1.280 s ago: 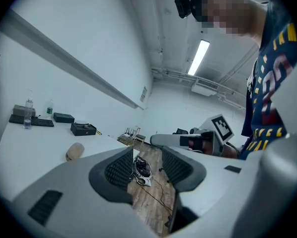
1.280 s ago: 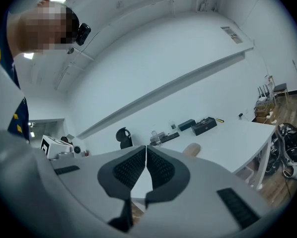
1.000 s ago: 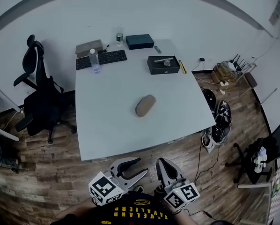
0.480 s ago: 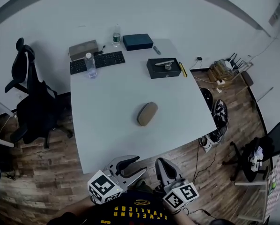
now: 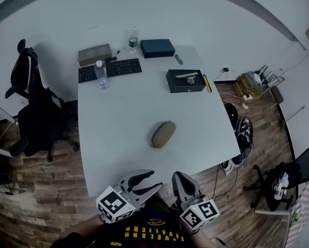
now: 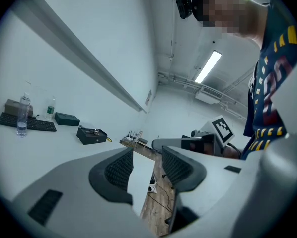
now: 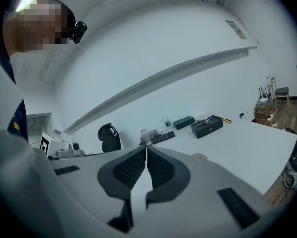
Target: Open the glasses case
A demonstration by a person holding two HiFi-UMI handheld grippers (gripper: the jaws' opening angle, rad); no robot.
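Note:
The glasses case (image 5: 163, 134) is a closed tan oval pouch lying alone in the middle of the white table (image 5: 118, 112). In the right gripper view only its top (image 7: 200, 156) shows, past that gripper's finger. Both grippers are held at the table's near edge, well short of the case. My left gripper (image 5: 149, 183) is open with nothing between its fingers, and the left gripper view shows a clear gap at this left gripper (image 6: 147, 158). My right gripper (image 5: 179, 181) is shut and empty, and in its own view the right gripper (image 7: 146, 152) has its pads together.
At the table's far end stand a black box (image 5: 185, 80), a yellow pen (image 5: 207, 83), a keyboard (image 5: 109, 70), two water bottles (image 5: 101, 74), a dark blue box (image 5: 157, 48) and a tan box (image 5: 94, 54). An office chair (image 5: 33, 102) is at the left; shoes (image 5: 242, 138) and cables lie at the right.
Both grippers have come forward together to the table's near edge, and the case now lies nearer to them in the head view. Neither gripper's jaws have changed.

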